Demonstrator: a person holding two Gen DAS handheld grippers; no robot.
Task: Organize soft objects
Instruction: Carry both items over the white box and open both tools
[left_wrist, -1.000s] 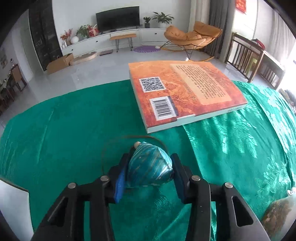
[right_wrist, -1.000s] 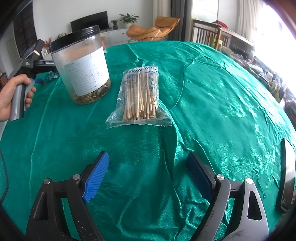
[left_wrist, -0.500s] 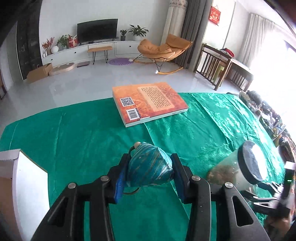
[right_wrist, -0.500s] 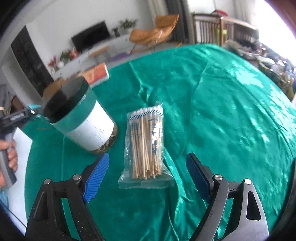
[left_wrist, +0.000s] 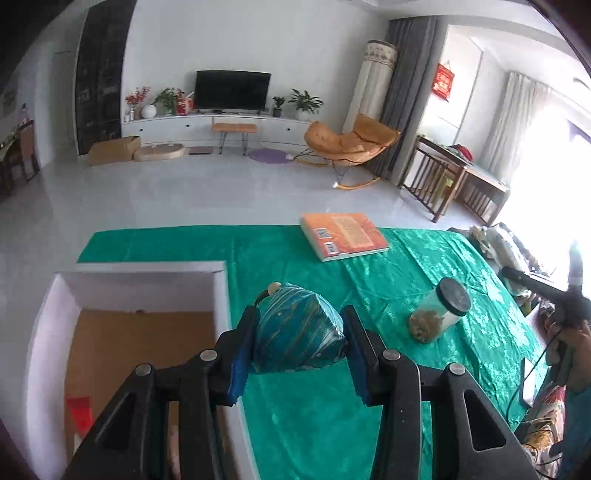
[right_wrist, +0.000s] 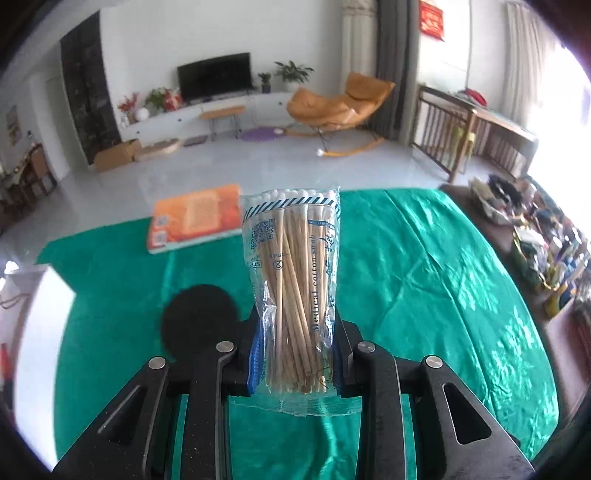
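Left claw (left_wrist: 299, 343) clamped on a teal, gold-streaked soft pouch (left_wrist: 297, 330), blue pads pressing both its sides, held above the green-draped surface (left_wrist: 314, 417) at lower centre of the left wrist view. Just left of the pouch, an open white box (left_wrist: 44, 317) with a brown cardboard floor, filling the lower left of the frame. Beyond, at upper centre of the cloth, an orange book (left_wrist: 343, 236) lying flat; to its lower right, a clear jar (left_wrist: 439, 314) with a black lid. At the far right edge, a hand on a dark grip, partly cut off.

Right claw (right_wrist: 295, 354) closing on a clear bag of cotton swabs (right_wrist: 293, 284), pads pressing the bag's lower end, bag standing upright in mid-frame and lifted clear of the cloth (right_wrist: 424, 277). Behind it, upper left, the same orange book (right_wrist: 195, 218). Lower left of the bag, the jar's round black lid (right_wrist: 199, 317), seen from above and blurred. White box edge (right_wrist: 37, 314) at far left.
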